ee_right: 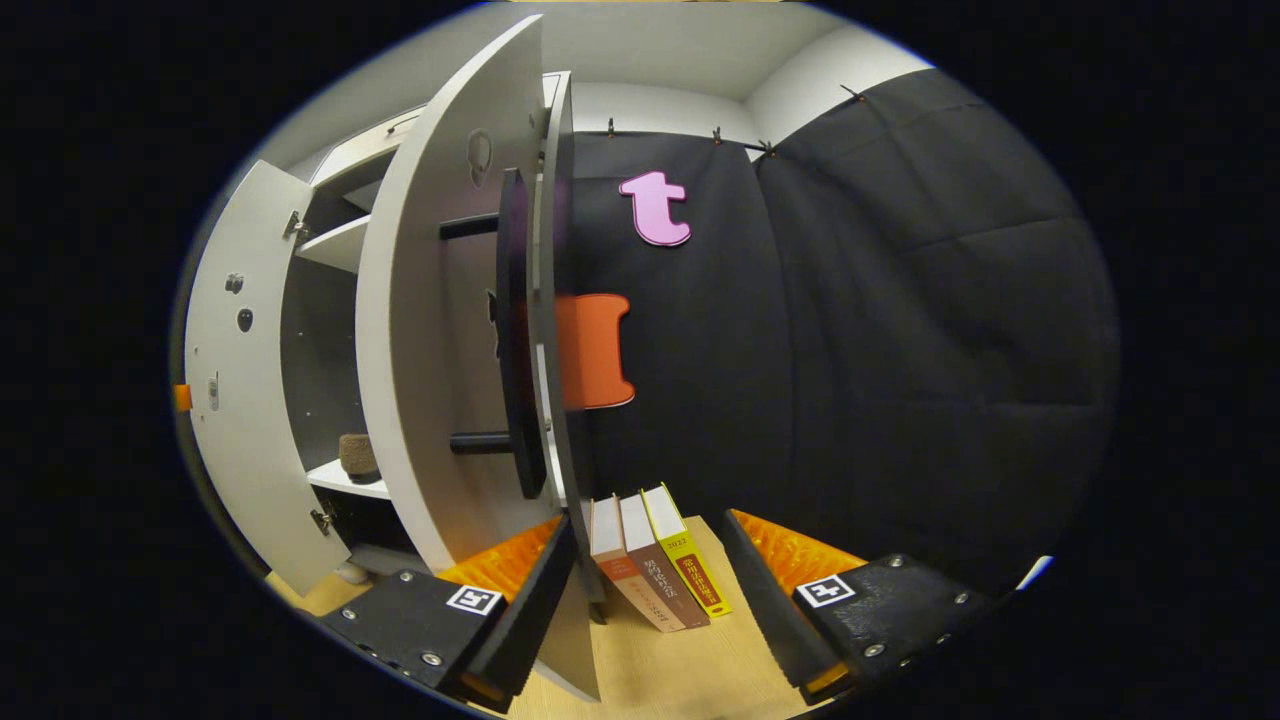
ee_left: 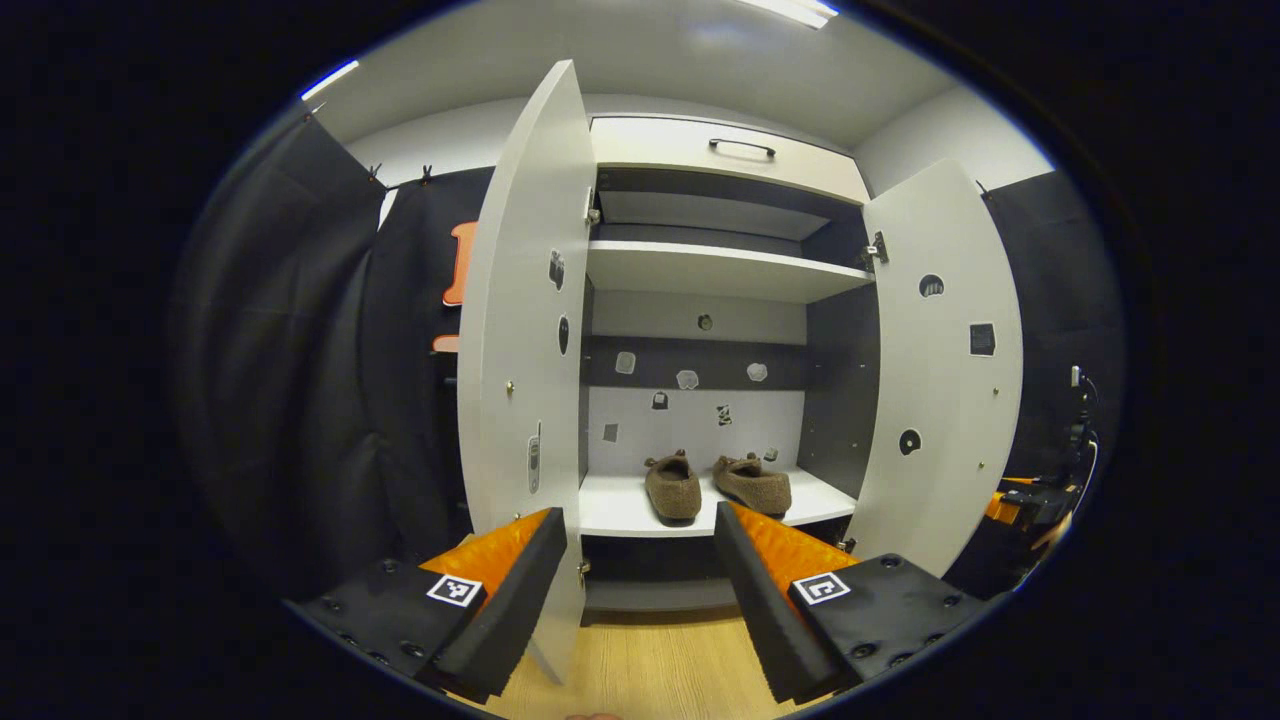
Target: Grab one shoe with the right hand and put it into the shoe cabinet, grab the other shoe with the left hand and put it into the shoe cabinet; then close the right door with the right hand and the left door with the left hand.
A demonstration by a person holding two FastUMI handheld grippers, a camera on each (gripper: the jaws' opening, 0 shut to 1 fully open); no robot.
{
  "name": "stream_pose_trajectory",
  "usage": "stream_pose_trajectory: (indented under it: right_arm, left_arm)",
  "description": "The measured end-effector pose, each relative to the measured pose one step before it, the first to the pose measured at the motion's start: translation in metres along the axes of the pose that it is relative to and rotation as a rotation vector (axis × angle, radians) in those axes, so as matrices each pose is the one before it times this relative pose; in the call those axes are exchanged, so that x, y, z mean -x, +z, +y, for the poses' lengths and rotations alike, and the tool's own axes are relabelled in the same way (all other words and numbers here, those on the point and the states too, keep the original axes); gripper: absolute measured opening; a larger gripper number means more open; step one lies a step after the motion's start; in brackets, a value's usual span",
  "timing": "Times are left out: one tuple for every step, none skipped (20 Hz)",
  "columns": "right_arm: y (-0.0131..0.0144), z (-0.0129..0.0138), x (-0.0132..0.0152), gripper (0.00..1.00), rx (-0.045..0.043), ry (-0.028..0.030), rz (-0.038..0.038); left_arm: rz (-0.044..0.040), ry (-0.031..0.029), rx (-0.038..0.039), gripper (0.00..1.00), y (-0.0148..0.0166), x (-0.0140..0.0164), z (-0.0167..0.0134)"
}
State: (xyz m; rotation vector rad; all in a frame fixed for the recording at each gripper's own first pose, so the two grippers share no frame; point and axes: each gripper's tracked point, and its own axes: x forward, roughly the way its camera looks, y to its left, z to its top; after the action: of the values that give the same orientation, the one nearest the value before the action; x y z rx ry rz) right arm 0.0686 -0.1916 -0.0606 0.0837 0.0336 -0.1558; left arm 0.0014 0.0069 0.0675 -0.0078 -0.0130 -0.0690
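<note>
The floor is light wood-grain board, and the booth is hung with black cloth under a white ceiling with strip lights. The shoe cabinet stands on this floor, white outside with dark inner side panels; a drawer with a dark handle sits at its top.

Both doors stand open. In the left gripper view, the left door swings toward you at the left and the right door at the right. In the right gripper view, the right door is seen nearly edge-on, just ahead of the right gripper. Three books lean on the floor against the cabinet's outer side, between that gripper's fingers in the view.

Both shoes rest on the lower shelf inside the cabinet, side by side and close together. The left shoe lies with its long axis running front to back, its rounded end toward you. The right shoe lies angled, its long axis turned toward the front right corner.

Your left gripper faces the cabinet opening with its fingers spread wide, holding nothing. Your right gripper also has its fingers spread wide, holding nothing; its left finger sits near the lower edge of the right door, and contact cannot be determined.
</note>
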Motion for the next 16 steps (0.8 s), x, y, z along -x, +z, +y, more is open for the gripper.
stream_pose_trajectory:
  right_arm:
    - [0.00009,-0.00009,0.00035,0.91,0.00815,0.00137,0.00330]
    - [-0.00128,0.00246,0.00100,0.90,0.00142,0.00715,0.00419]
    - [-0.00159,0.00549,0.00013,0.90,-0.00069,0.00971,0.00795]
    - [-0.00090,0.00578,0.00147,0.98,0.00214,0.00996,0.00559]
    - [-0.00034,0.00459,0.00082,0.89,0.00264,0.00379,0.00026]
    - [-0.00021,0.00603,0.00009,0.89,0.00199,0.00493,0.00024]
    - [-0.00033,0.00700,0.00035,0.89,-0.00197,0.00756,0.00045]
    - [-0.00165,0.00887,0.00133,0.89,-0.00477,0.01359,0.00156]
    - [-0.00189,0.01038,-0.00082,0.89,-0.00570,0.01710,0.00285]
    - [-0.00131,0.01144,-0.00055,0.89,-0.00464,0.01917,0.00364]
    - [-0.00088,0.00990,-0.00104,0.89,-0.00094,0.02233,0.00224]
    - [-0.00249,0.01116,-0.00256,0.89,-0.00148,0.01915,0.00275]
    - [-0.00085,0.01015,-0.00485,0.89,-0.00687,0.01746,0.00110]
    - [-0.00010,0.00684,-0.00356,0.89,-0.00905,0.01760,0.00229]
    - [-0.00053,0.00670,-0.00390,0.89,-0.00675,0.01533,-0.00092]
    - [-0.00239,0.00623,-0.00315,0.89,-0.00121,0.01251,0.00166]
  left_arm:
    - [0.00041,-0.00056,0.00740,0.97,-0.00026,0.00116,-0.00066]
    - [0.00128,-0.00259,0.00574,0.95,-0.00015,-0.00033,-0.00044]
    - [-0.00063,-0.00238,0.00274,0.97,-0.00005,0.00011,-0.00069]
    - [-0.00279,-0.00078,0.00132,0.97,-0.00027,0.00023,-0.00029]
    - [-0.00144,-0.00141,0.00217,0.97,0.00035,-0.00004,-0.00108]
    - [0.00036,-0.00348,0.00338,0.97,-0.00059,-0.00027,-0.00082]
    - [0.00025,-0.00489,0.00276,0.97,-0.00029,0.00075,-0.00101]
    - [0.00156,-0.00215,0.00067,0.97,-0.00039,0.00074,0.00022]
    - [-0.00055,-0.00002,-0.00160,0.97,-0.00005,0.00079,0.00076]
    - [-0.00096,0.00265,-0.00204,0.95,0.00028,0.00102,0.00157]
    - [-0.00051,0.00320,-0.00035,0.95,0.00037,0.00086,0.00234]
    - [-0.00100,0.00225,0.00105,0.95,-0.00052,0.00040,0.00166]
    - [0.00007,0.00387,0.00085,0.97,-0.00006,0.00133,0.00227]
    - [-0.00099,0.00426,-0.00134,0.97,0.00031,0.00025,0.00357]
    - [-0.00026,0.00746,-0.00390,0.97,0.00053,0.00182,0.00327]
    - [-0.00144,0.00920,-0.00438,0.97,-0.00042,0.00215,0.00454]
